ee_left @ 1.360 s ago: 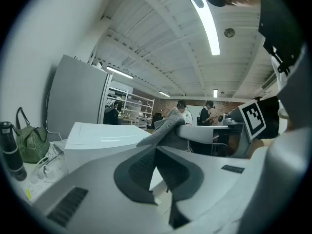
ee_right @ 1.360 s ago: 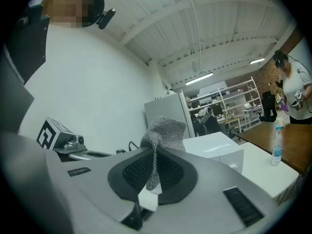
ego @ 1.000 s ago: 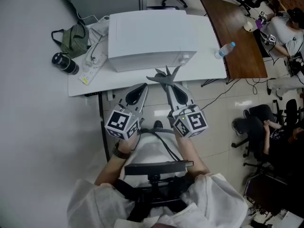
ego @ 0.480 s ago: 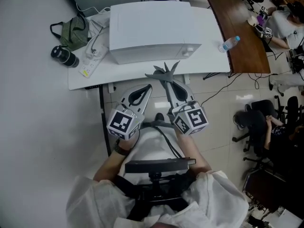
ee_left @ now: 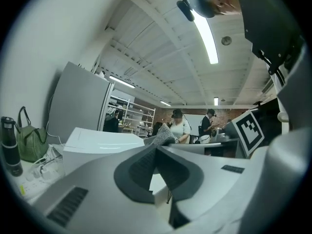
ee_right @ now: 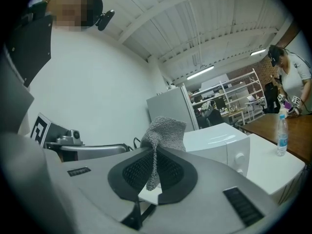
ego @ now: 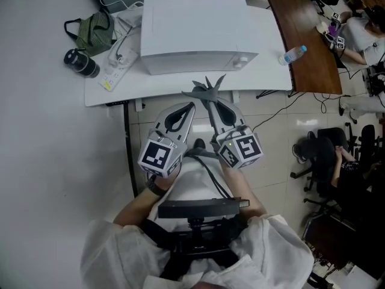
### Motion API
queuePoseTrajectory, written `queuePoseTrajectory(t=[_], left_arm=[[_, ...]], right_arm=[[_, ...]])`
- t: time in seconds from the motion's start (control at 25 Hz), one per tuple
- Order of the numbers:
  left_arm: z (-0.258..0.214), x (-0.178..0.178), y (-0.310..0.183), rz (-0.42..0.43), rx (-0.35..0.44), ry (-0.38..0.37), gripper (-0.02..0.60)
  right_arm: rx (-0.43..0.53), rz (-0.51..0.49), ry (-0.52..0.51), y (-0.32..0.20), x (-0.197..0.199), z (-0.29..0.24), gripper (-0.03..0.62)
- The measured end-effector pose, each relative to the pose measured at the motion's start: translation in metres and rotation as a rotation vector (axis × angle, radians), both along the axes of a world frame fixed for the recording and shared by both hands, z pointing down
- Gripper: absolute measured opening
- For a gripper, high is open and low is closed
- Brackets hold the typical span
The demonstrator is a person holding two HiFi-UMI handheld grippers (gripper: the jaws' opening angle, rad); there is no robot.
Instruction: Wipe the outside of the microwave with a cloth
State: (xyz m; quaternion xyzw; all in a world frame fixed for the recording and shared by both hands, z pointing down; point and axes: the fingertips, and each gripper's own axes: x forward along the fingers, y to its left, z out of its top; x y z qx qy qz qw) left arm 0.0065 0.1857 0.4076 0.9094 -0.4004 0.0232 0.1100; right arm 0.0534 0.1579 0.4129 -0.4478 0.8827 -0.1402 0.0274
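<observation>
The right gripper pinches a grey cloth in its jaws near the white microwave on the desk. The left gripper hangs alongside, jaws closed, empty

Microwave sits on table, bag at left.

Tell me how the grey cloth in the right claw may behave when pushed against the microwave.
The grey cloth is probably floppy: it folds over beyond the right claw. It looks light, since a thin pinch holds it. Its looped texture likely drags on the microwave rather than sliding freely.
</observation>
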Motion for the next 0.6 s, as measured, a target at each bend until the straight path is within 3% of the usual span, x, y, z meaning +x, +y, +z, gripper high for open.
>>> queuePoseTrajectory(t=[0.16, 0.6], left_arm=[[0.000, 0.000, 0.000, -0.006, 0.035, -0.047, 0.026], [0.016, -0.013, -0.008, -0.025, -0.005, -0.049, 0.026]], right_arm=[[-0.002, -0.009, 0.005, 0.001, -0.004, 0.002, 0.028], [-0.022, 0.007, 0.010, -0.001, -0.007, 0.013, 0.028]])
